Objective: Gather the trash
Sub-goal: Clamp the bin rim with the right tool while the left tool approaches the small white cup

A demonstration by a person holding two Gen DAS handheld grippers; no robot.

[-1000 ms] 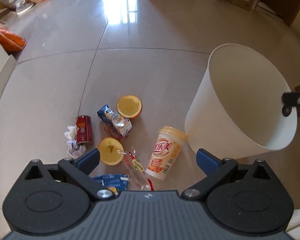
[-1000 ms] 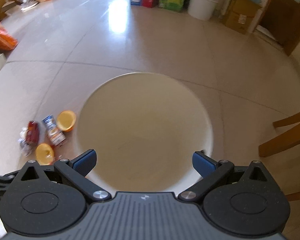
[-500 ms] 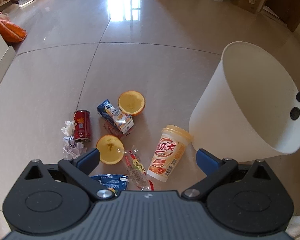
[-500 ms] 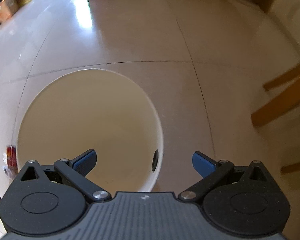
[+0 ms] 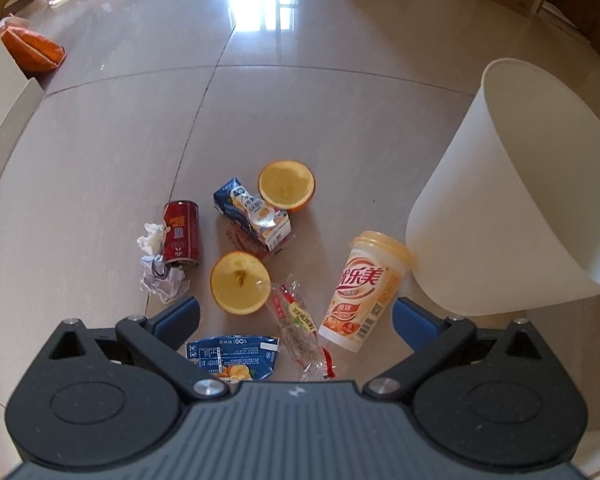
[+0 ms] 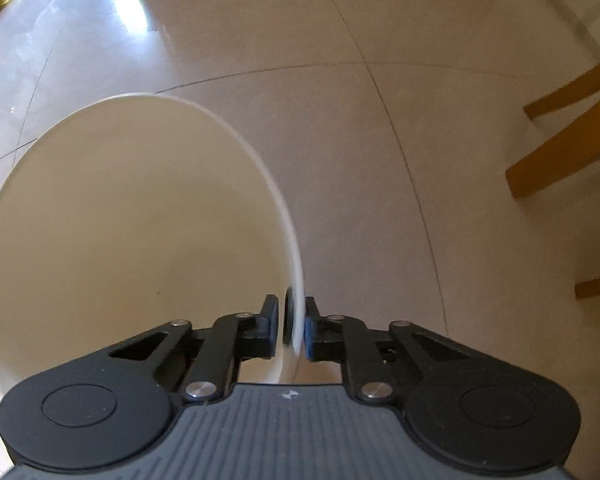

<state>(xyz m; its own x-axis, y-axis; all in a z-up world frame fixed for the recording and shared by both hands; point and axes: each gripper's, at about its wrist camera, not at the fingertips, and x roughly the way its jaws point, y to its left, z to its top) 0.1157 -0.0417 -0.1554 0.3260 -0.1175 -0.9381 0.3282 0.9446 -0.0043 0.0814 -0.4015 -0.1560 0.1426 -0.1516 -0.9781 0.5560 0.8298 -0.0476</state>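
The left gripper (image 5: pixel 296 316) is hovering over the litter with its fingers wide apart, gripping nothing. The right gripper (image 6: pixel 292 328) is pinching the rim of the white bin (image 6: pixel 140 220), one finger inside the wall and one outside, and the bin is tilting with its mouth turned away from the litter. Judging from this, the step in hand is readying the bin; nothing is lying inside it yet.

On the floor (image 5: pixel 100 160), left to right, the trash is lying in a loose cluster: two tissue wads (image 5: pixel 160 272), one red can (image 5: pixel 181 234) touching them, one flattened blue pouch (image 5: pixel 234 356) nearest the left gripper, one blue carton (image 5: pixel 252 214), two orange halves, one (image 5: pixel 239 282) near and one (image 5: pixel 287 186) beyond the carton, one clear wrapper (image 5: pixel 300 330), and one cup (image 5: pixel 362 294) lying just beside the bin's base (image 5: pixel 500 200).

The next move is probably calling for the left gripper to drop onto one piece, likely the cup or the near orange half, and close.
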